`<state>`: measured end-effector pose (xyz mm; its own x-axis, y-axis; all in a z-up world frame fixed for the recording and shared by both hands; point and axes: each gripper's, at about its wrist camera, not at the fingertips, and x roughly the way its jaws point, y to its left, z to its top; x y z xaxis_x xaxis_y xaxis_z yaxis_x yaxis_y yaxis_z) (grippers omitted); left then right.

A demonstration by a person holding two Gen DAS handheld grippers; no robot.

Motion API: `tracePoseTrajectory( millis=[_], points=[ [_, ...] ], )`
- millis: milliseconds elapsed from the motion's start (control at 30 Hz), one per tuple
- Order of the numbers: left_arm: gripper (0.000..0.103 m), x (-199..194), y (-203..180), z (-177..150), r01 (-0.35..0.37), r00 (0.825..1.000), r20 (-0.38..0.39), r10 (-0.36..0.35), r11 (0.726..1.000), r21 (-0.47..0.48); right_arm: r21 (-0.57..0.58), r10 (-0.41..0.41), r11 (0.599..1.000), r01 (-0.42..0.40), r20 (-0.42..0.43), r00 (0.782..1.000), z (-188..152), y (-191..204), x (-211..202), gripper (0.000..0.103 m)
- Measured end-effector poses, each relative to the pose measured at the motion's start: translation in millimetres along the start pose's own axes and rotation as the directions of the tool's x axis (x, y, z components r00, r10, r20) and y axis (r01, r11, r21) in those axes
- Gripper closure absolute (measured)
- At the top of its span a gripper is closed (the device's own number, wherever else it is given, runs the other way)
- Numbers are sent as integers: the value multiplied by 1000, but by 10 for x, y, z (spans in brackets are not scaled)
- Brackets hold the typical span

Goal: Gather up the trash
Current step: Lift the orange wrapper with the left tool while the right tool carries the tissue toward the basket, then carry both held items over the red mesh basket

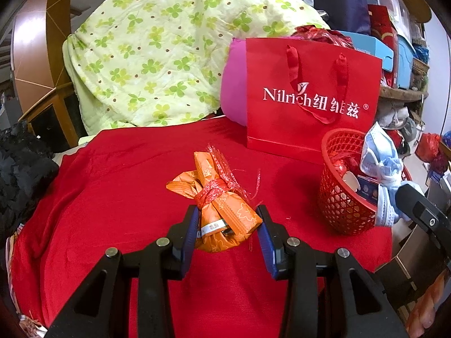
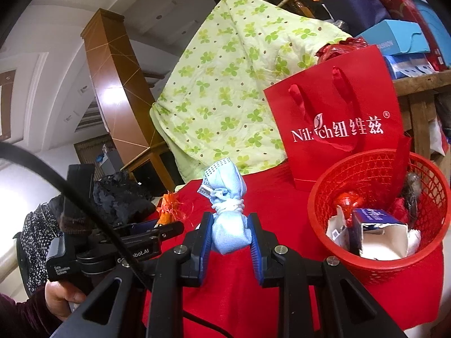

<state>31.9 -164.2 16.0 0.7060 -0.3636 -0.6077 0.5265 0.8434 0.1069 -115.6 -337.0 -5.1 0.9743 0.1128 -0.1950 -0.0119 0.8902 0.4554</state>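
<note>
My left gripper point(image 1: 228, 225) is shut on an orange wrapper bundle point(image 1: 222, 200) tied with red ribbon, held low over the red cloth point(image 1: 118, 197). In the right wrist view my right gripper point(image 2: 229, 225) is shut on a light blue face-mask bundle point(image 2: 228, 225) knotted with its white straps. That bundle point(image 1: 377, 157) hangs just right of the red mesh basket point(image 1: 338, 205). The basket point(image 2: 380, 270) sits right of my right gripper and holds a torn carton, red foil and other scraps. The orange bundle point(image 2: 167, 207) shows far left there.
A red paper gift bag point(image 1: 310, 98) stands behind the basket, with a pink cushion point(image 1: 234, 84) and a green clover quilt point(image 1: 155, 56) further back. Black lacy fabric point(image 1: 19, 169) lies at the cloth's left edge. Boxes point(image 2: 400, 36) pile up at the back right.
</note>
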Motion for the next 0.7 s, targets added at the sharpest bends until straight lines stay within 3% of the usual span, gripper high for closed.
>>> tracePoseTrajectory(
  millis=[700],
  points=[
    [60, 129, -420, 72, 63, 998, -27, -61, 995, 76, 54, -64, 997, 62, 32, 997, 45, -324, -198, 76]
  ],
)
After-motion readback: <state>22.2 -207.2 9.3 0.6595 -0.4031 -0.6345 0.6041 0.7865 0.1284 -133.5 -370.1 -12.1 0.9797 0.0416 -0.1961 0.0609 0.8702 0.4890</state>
